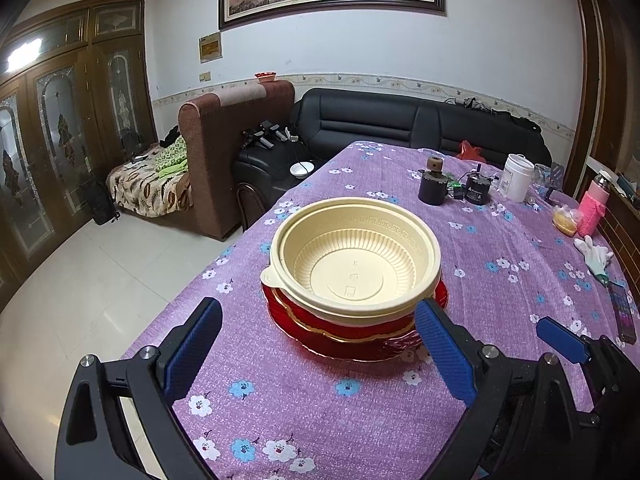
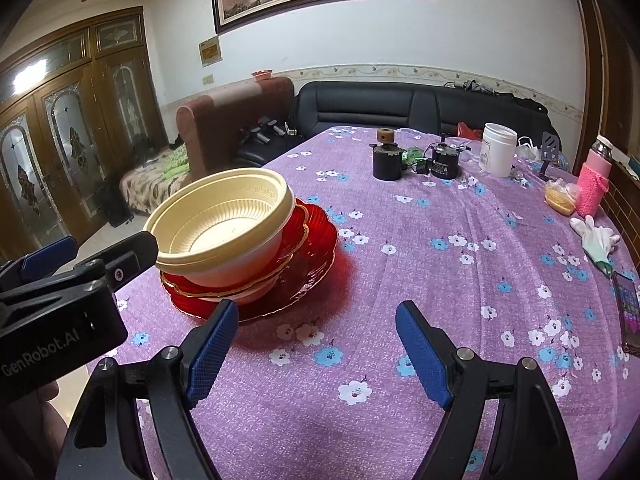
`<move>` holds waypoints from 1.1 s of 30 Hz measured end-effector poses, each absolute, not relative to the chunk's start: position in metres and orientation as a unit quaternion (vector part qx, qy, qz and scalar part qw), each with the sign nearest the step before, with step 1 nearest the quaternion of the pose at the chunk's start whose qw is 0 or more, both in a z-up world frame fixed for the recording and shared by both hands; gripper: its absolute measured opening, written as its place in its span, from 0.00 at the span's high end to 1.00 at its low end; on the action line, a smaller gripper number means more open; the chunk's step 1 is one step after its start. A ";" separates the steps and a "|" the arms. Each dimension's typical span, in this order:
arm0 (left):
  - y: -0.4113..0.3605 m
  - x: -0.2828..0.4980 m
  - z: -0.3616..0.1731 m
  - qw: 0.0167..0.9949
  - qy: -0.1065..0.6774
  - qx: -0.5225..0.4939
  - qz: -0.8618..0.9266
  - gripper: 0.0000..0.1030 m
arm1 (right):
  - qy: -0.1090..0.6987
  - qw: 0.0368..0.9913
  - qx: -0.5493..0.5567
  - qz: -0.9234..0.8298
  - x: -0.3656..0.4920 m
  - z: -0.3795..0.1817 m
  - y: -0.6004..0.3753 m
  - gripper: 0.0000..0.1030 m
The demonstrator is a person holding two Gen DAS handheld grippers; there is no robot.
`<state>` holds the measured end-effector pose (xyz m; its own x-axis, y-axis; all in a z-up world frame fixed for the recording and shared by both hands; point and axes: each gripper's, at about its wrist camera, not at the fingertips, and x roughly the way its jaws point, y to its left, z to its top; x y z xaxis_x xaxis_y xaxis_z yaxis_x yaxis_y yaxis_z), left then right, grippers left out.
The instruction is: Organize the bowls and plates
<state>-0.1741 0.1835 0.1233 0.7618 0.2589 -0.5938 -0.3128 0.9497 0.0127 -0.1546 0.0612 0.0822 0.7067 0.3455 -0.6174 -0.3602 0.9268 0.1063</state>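
Note:
Nested cream plastic bowls [image 1: 352, 264] [image 2: 224, 228] sit on top of gold-rimmed red plates [image 1: 352, 340] [image 2: 308, 264] on the purple flowered tablecloth [image 1: 320, 408] [image 2: 400, 264]. My left gripper [image 1: 318, 305] is open just in front of the stack, and its blue pads [image 1: 198, 344] grip nothing. From the right wrist view the left gripper [image 2: 92, 252] shows with one fingertip close beside the bowl rim. My right gripper [image 2: 317, 307] stands open over bare cloth to the right of the stack. One of its blue fingers [image 1: 560, 338] shows at the left wrist view's right edge.
At the table's far end are a dark jar [image 2: 387, 162], a small motor [image 2: 444, 160] and a white jar [image 2: 498, 150]. Along the right edge lie a pink bottle [image 2: 596, 184], bagged food [image 2: 560, 198], a white glove [image 2: 596, 236] and a phone [image 2: 628, 312]. The table edge drops to tiled floor [image 1: 80, 280] on the left.

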 end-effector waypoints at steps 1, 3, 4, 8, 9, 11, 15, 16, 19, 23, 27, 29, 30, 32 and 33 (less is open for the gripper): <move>0.185 -0.174 0.123 0.937 0.310 -0.044 0.152 0.06 | 0.332 0.924 -0.012 0.191 -0.155 0.082 0.062 0.18; 0.186 -0.173 0.122 0.937 0.312 -0.046 0.152 0.06 | 0.334 0.923 -0.014 0.191 -0.154 0.081 0.063 0.18; 0.186 -0.173 0.121 0.936 0.313 -0.046 0.152 0.06 | 0.334 0.923 -0.015 0.191 -0.154 0.080 0.064 0.18; 0.187 -0.173 0.120 0.936 0.313 -0.047 0.151 0.06 | 0.337 0.921 -0.018 0.193 -0.154 0.079 0.068 0.18; 0.187 -0.173 0.120 0.936 0.313 -0.047 0.151 0.06 | 0.337 0.921 -0.018 0.194 -0.154 0.079 0.068 0.18; 0.187 -0.173 0.120 0.936 0.314 -0.047 0.151 0.06 | 0.337 0.921 -0.020 0.194 -0.154 0.079 0.070 0.18; 0.188 -0.172 0.120 0.936 0.314 -0.048 0.152 0.06 | 0.338 0.921 -0.020 0.195 -0.154 0.078 0.071 0.18; 0.188 -0.172 0.120 0.936 0.315 -0.048 0.151 0.06 | 0.338 0.921 -0.020 0.194 -0.154 0.078 0.071 0.18; 0.189 -0.171 0.119 0.935 0.315 -0.050 0.152 0.06 | 0.339 0.920 -0.019 0.195 -0.154 0.078 0.071 0.18; 0.189 -0.171 0.117 0.935 0.315 -0.050 0.152 0.06 | 0.340 0.920 -0.022 0.196 -0.155 0.077 0.074 0.18; 0.190 -0.172 0.117 0.936 0.314 -0.051 0.152 0.06 | 0.338 0.920 -0.022 0.197 -0.158 0.077 0.076 0.18; 0.191 -0.172 0.116 0.936 0.312 -0.054 0.152 0.06 | 0.338 0.920 -0.023 0.198 -0.158 0.077 0.077 0.18; 0.191 -0.173 0.116 0.936 0.311 -0.054 0.152 0.06 | 0.337 0.920 -0.024 0.198 -0.158 0.077 0.077 0.18; 0.192 -0.175 0.115 0.937 0.308 -0.054 0.154 0.06 | 0.337 0.920 -0.024 0.198 -0.159 0.077 0.078 0.18; 0.193 -0.176 0.115 0.938 0.306 -0.055 0.155 0.06 | 0.336 0.920 -0.025 0.199 -0.160 0.078 0.078 0.18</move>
